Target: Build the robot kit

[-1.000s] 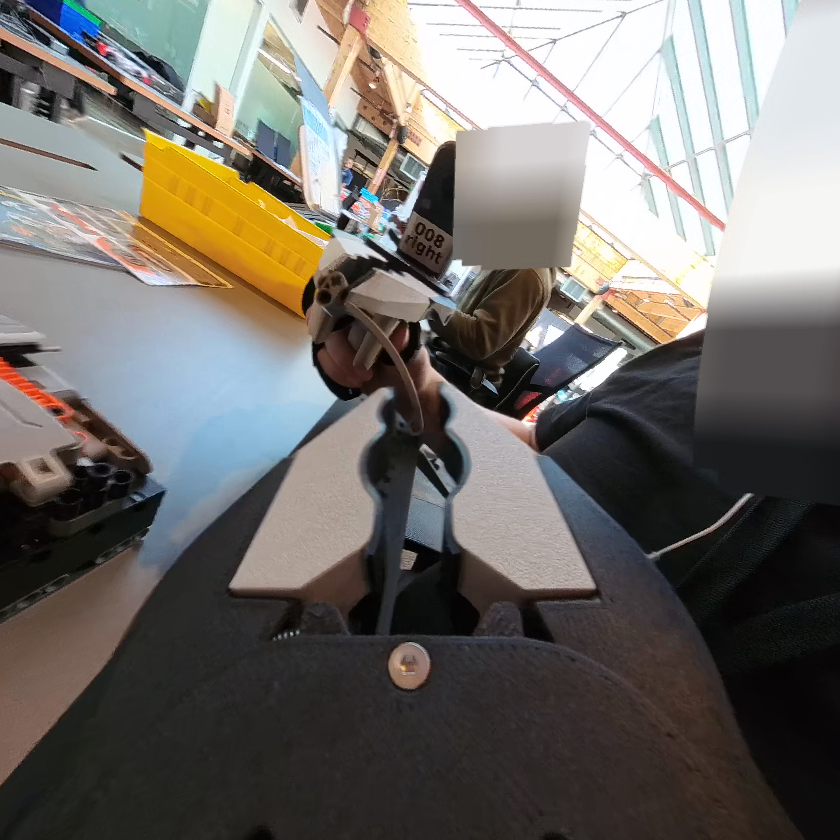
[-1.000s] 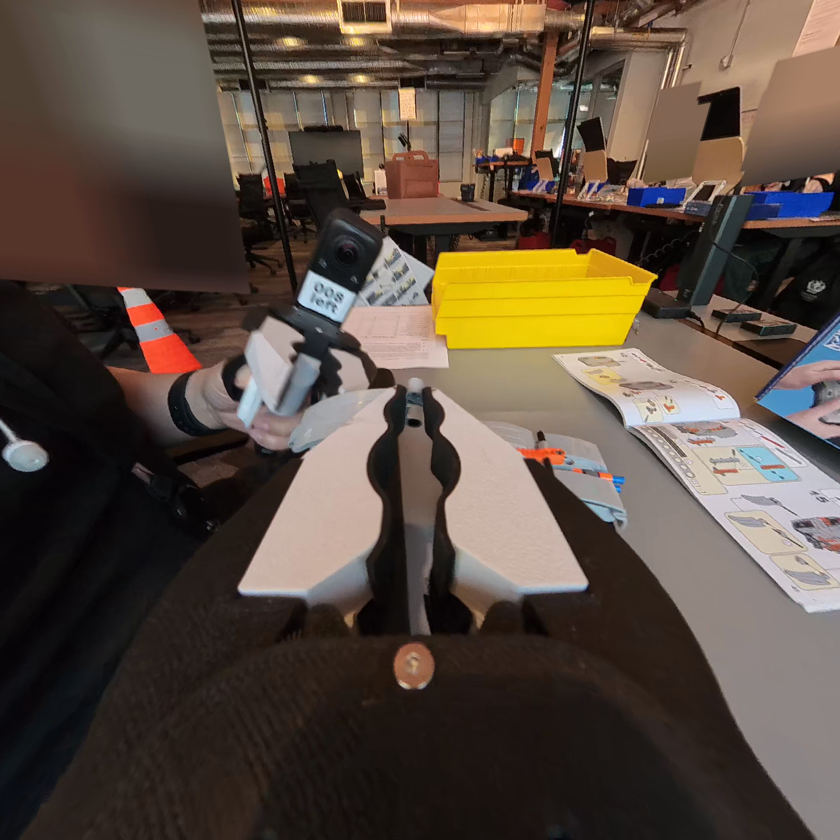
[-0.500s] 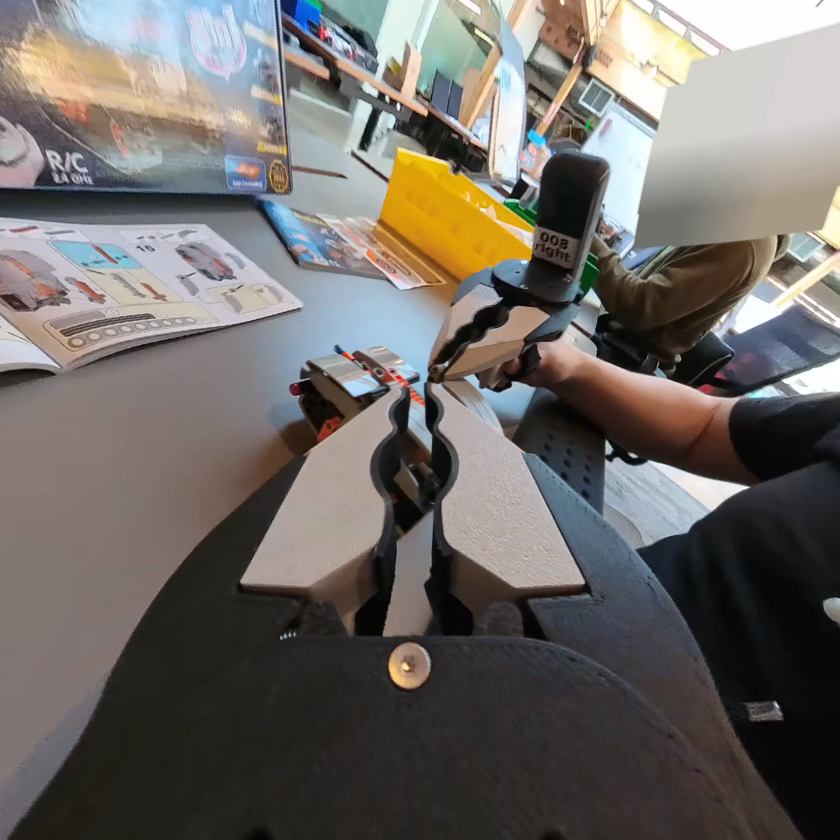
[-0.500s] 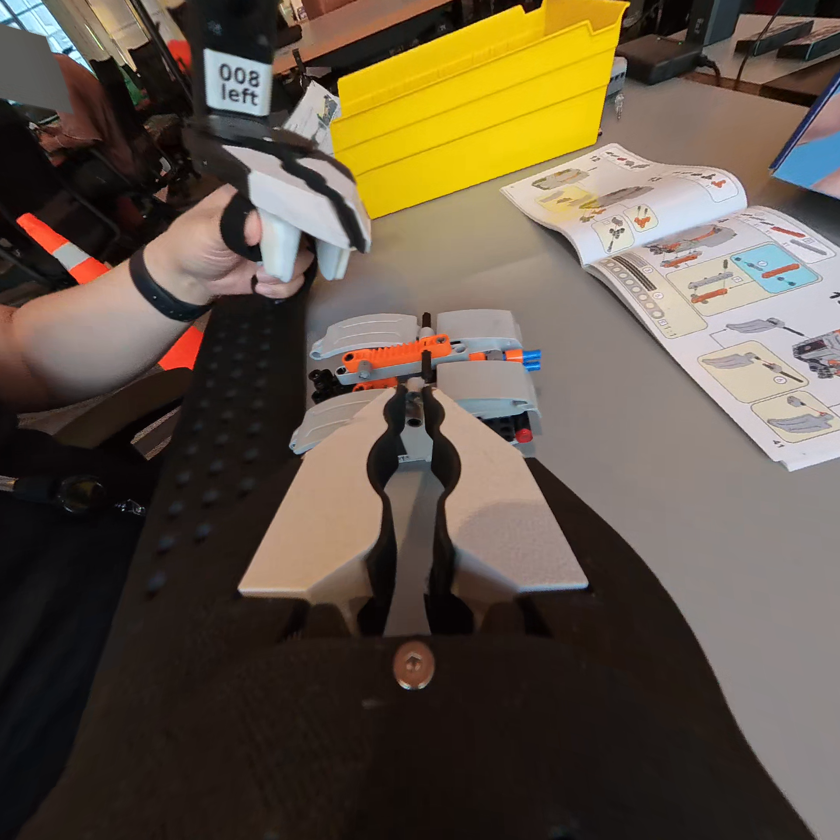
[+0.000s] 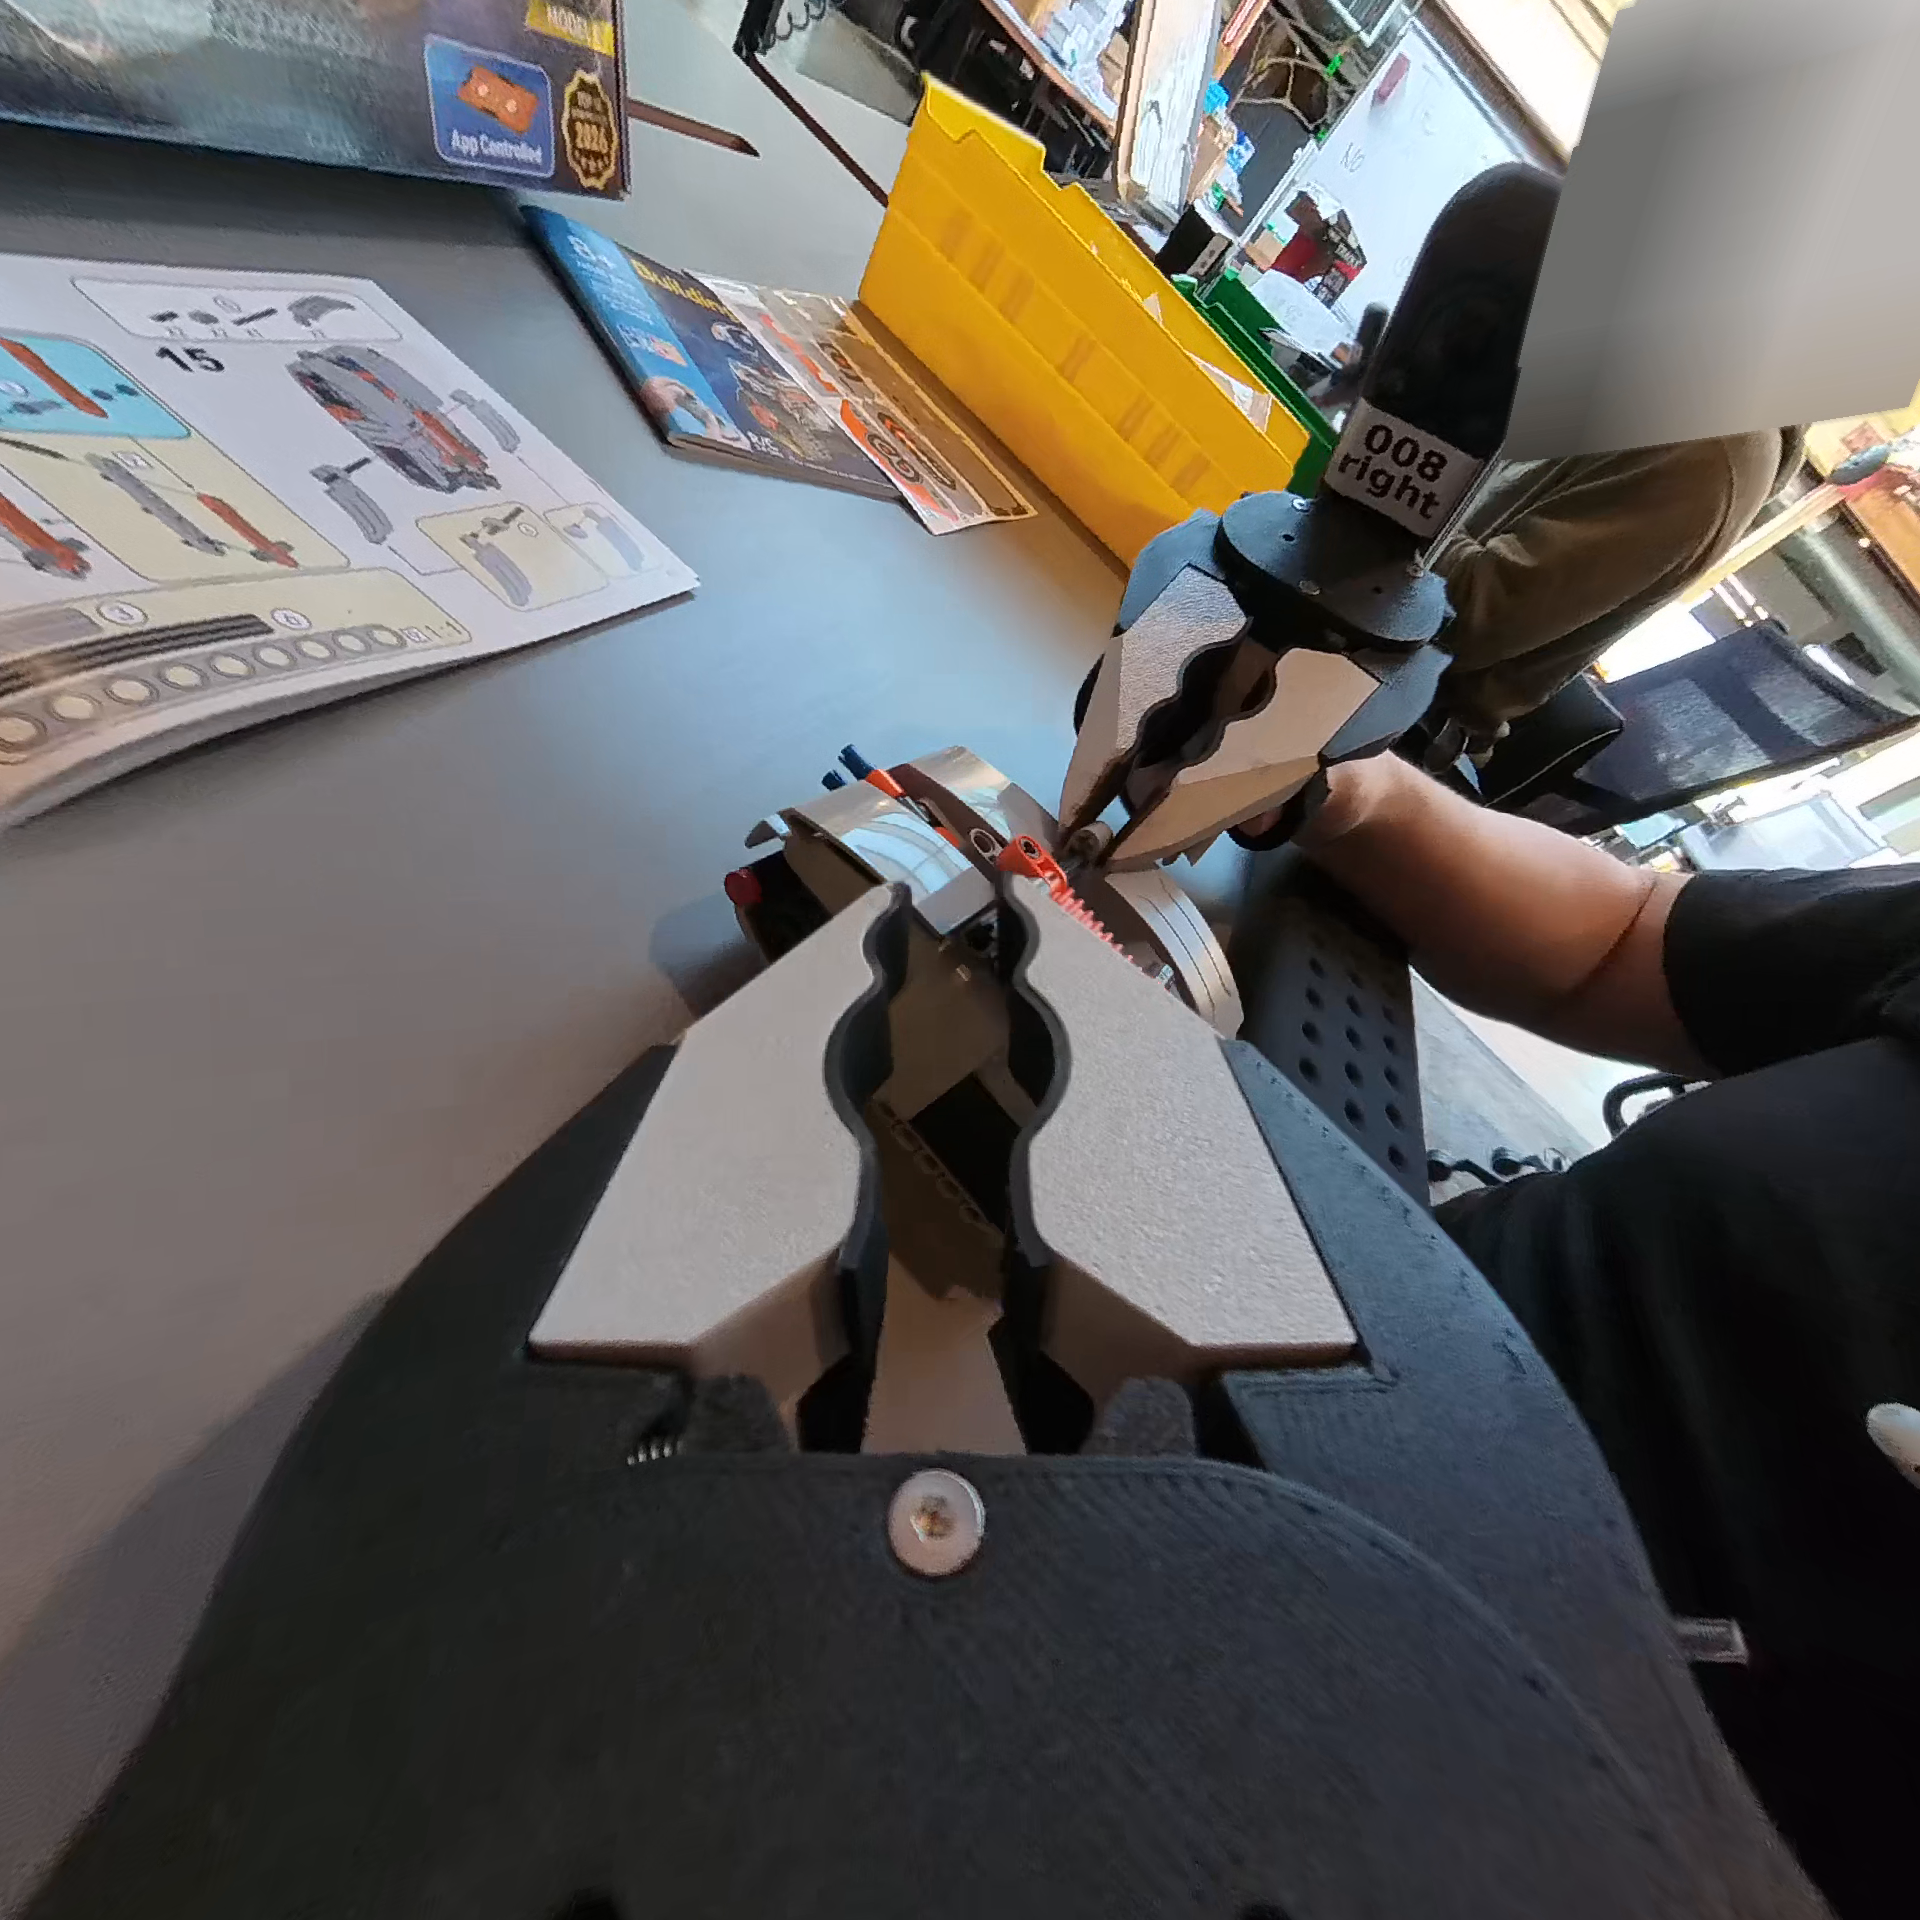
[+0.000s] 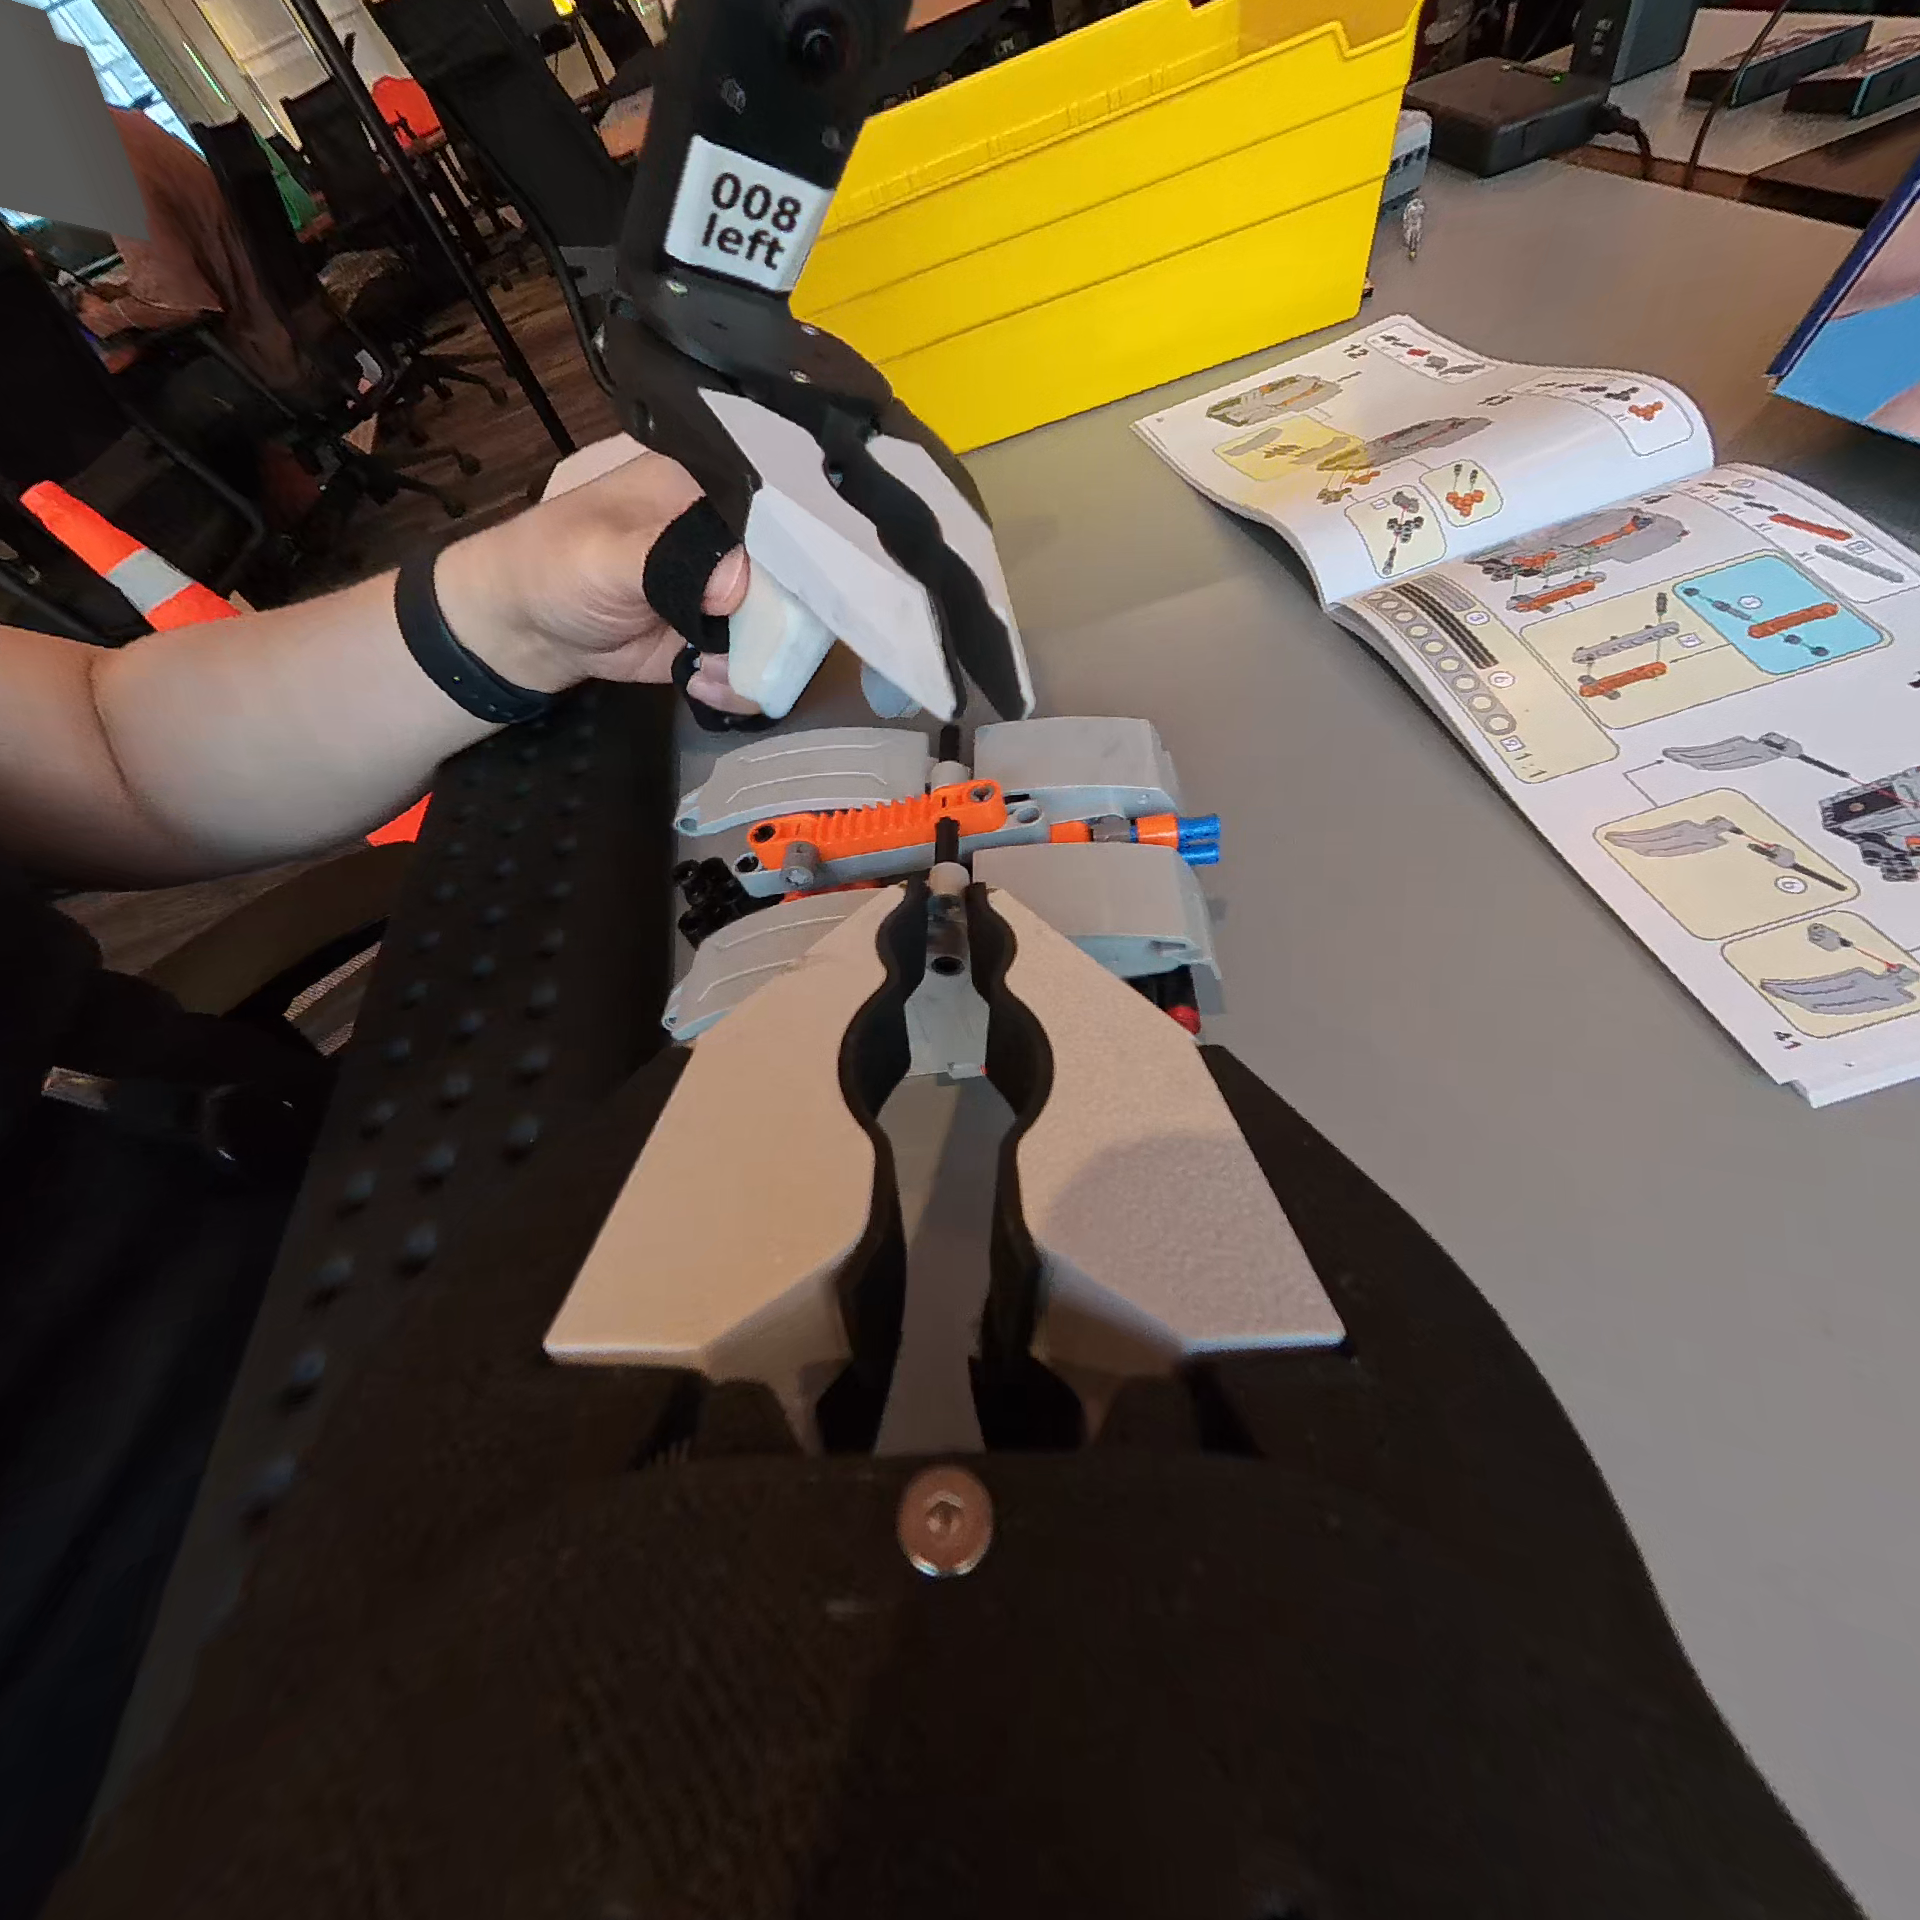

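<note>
- Brick-built model (image 6: 935, 842), grey panels with an orange toothed bar and blue pins at one end, lies on the grey table (image 6: 1455, 1299) between the two tongs, close to the table's near edge.
- Right gripper (image 6: 948, 896) reaches the model from the near side; its jaws are pinched on a small grey connector piece (image 6: 945, 997) that meets the black axle (image 6: 948, 836) standing across the orange bar.
- In the left wrist view the right gripper (image 5: 1086, 840) shows the same small grey piece nipped at its tips, just beside the orange bar's end.
- Left gripper (image 5: 951, 909) meets the model from the far side, jaws a narrow gap apart, with a grey panel edge and a black part of the model between them; whether they truly clamp it I cannot tell.
- From the right wrist view the left gripper (image 6: 987, 707) points down with its tips at the model's far edge, by the axle's top.
- Beyond the model stands a yellow bin (image 6: 1091, 208).
- Right of the model, in the right wrist view, lies an open instruction booklet (image 6: 1610, 675).
- A second, closed booklet (image 5: 748, 374) lies between the open one and the bin, and a printed box (image 5: 312, 83) stands farther back.
</note>
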